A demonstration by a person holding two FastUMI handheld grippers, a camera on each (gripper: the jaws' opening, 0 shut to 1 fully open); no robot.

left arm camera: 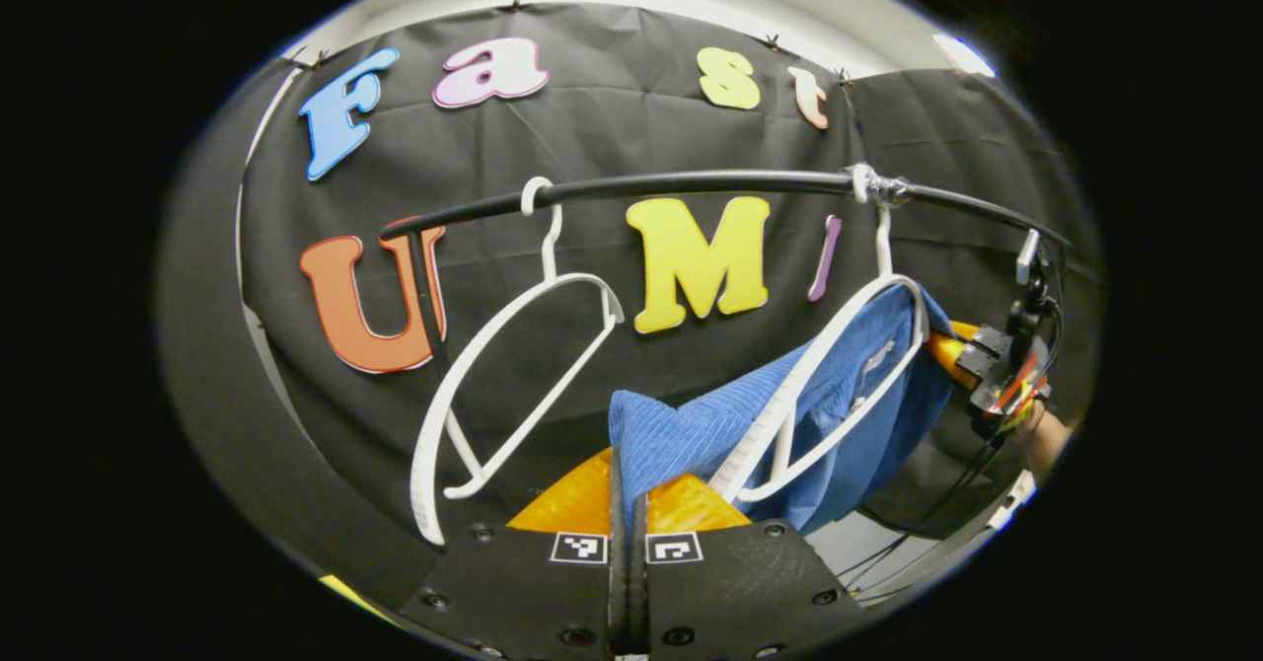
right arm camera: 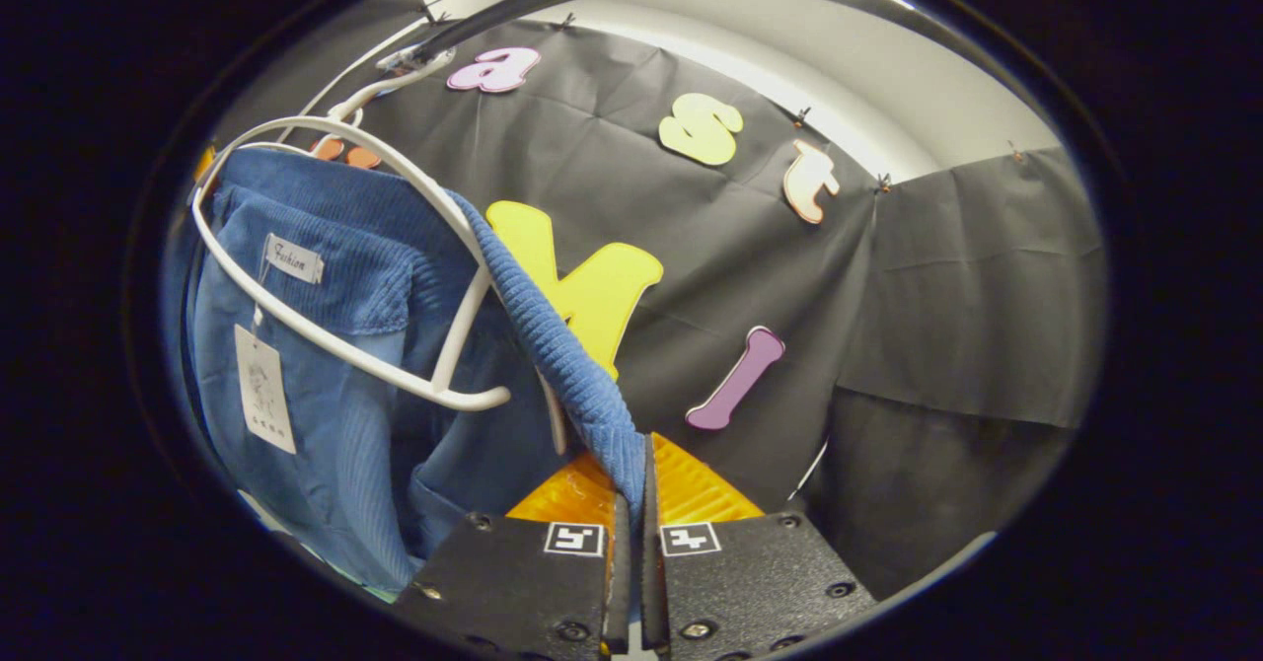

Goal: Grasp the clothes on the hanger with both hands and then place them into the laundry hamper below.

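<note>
Even, moderately bright booth light falls from above in both gripper views, strongest on the pale wall strip [right arm camera: 789, 69] toward 12 and 1 o'clock. Fisheye distortion bows the black rail [left arm camera: 691, 184] and softens detail toward the rims. Glare glints off the white hanger [right arm camera: 395, 370]; the blue garment [right arm camera: 355, 276] stays sharp, shadowed low at 7 o'clock.

This is a staged recording booth, not a real home. Black cloth [left arm camera: 612, 128] is pinned up as the walls, clipped along its top edge to a pale frame, with plain white wall [right arm camera: 839, 89] showing above it. A black rail [left arm camera: 691, 185] runs across, carrying two white hangers: an empty hanger [left arm camera: 513, 385] and a second hanger [right arm camera: 345, 247] with a blue garment [right arm camera: 345, 424] on it. Loose black cables [left arm camera: 947, 503] trail down at one side.
</note>
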